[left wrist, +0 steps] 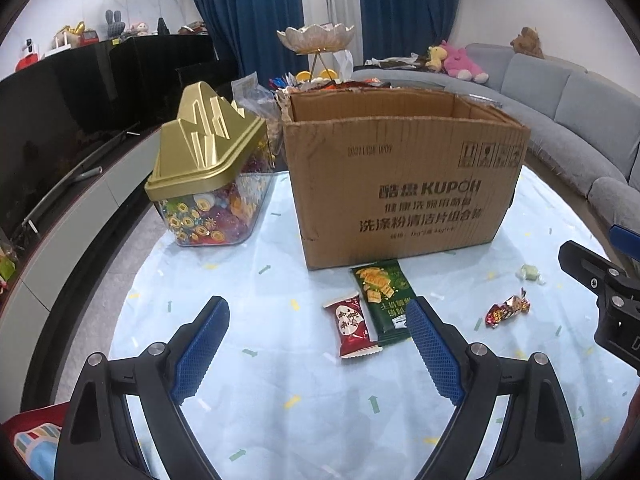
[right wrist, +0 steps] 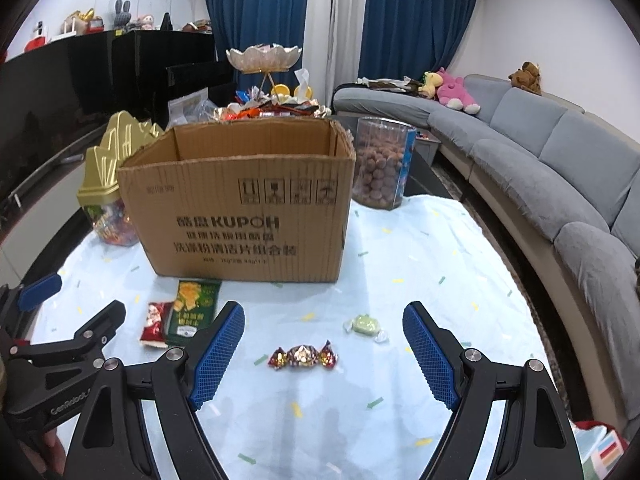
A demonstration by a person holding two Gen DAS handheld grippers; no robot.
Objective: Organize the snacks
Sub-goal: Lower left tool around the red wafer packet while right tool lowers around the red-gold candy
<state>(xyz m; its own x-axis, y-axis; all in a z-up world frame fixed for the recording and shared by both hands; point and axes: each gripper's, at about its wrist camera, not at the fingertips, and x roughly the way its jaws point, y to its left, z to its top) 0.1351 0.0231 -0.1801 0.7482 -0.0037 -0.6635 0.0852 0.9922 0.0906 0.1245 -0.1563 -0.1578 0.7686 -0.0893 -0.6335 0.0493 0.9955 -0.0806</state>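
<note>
An open cardboard box (left wrist: 404,184) (right wrist: 240,216) stands on the pale blue tablecloth (left wrist: 280,360). In front of it lie a red snack packet (left wrist: 352,326) (right wrist: 155,322) and a green snack packet (left wrist: 386,300) (right wrist: 194,306), side by side. A red-gold wrapped candy (left wrist: 508,310) (right wrist: 303,356) and a pale green wrapped candy (left wrist: 530,274) (right wrist: 366,325) lie further right. My left gripper (left wrist: 318,316) hangs open just above the cloth, with the red packet between its fingertips. My right gripper (right wrist: 324,322) is open too, and both candies lie ahead between its fingers.
A gold-lidded clear jar of candies (left wrist: 212,176) (right wrist: 106,200) stands left of the box. A clear tub of brown balls (right wrist: 380,164) stands behind its right corner. A heap of snacks and a shell-shaped dish (right wrist: 264,58) sit behind. A grey sofa (right wrist: 540,168) curves along the right.
</note>
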